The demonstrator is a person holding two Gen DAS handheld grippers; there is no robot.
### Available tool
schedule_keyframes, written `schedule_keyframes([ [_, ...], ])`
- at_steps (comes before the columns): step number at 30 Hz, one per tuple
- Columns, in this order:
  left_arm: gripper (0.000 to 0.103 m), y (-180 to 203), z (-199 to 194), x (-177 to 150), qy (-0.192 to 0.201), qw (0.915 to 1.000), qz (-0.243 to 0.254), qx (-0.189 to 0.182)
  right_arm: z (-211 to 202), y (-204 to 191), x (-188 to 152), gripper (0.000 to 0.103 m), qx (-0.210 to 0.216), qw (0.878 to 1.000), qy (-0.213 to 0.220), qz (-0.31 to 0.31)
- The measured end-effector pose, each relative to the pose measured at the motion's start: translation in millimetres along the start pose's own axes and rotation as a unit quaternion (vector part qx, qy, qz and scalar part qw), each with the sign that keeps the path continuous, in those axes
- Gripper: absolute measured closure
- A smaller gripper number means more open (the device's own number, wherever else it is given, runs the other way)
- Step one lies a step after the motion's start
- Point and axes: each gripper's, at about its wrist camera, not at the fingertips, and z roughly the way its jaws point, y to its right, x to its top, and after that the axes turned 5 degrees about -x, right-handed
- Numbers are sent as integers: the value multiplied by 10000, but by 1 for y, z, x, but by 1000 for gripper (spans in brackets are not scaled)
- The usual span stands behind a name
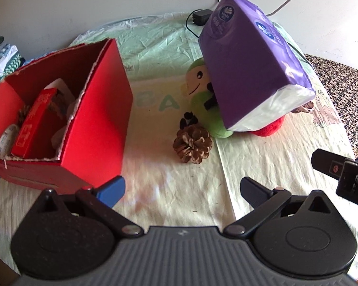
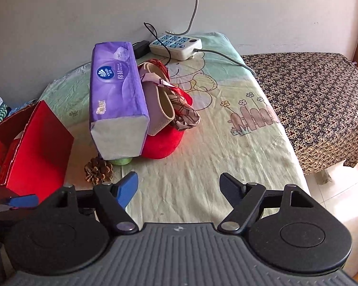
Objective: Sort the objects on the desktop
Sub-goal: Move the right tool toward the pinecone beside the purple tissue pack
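Observation:
A red cardboard box (image 1: 100, 109) stands open at the left, holding a red packet (image 1: 33, 124) and other small items. A brown pine cone (image 1: 192, 145) lies on the cloth beside it. A purple tissue pack (image 1: 253, 66) leans on a green plush doll (image 1: 202, 95) and a red plush piece (image 2: 162, 143). A beige shoe (image 2: 160, 104) rests against the pack. My left gripper (image 1: 182, 190) is open and empty, short of the pine cone. My right gripper (image 2: 179, 186) is open and empty, to the right of the pine cone (image 2: 99, 170) and the box (image 2: 35, 147).
A white power strip (image 2: 176, 44) and a black adapter (image 1: 201, 16) with cables lie at the far edge by the wall. A patterned dark cloth (image 2: 310, 109) covers furniture to the right. The table's right edge drops to the floor (image 2: 334, 190). Folded clothes (image 1: 2, 57) sit far left.

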Motion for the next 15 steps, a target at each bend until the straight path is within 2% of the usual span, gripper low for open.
schedule_keyframes([
  [15, 1, -4, 11, 0, -114, 9999, 72, -68, 7, -10, 2, 26, -27, 9999, -94, -78],
])
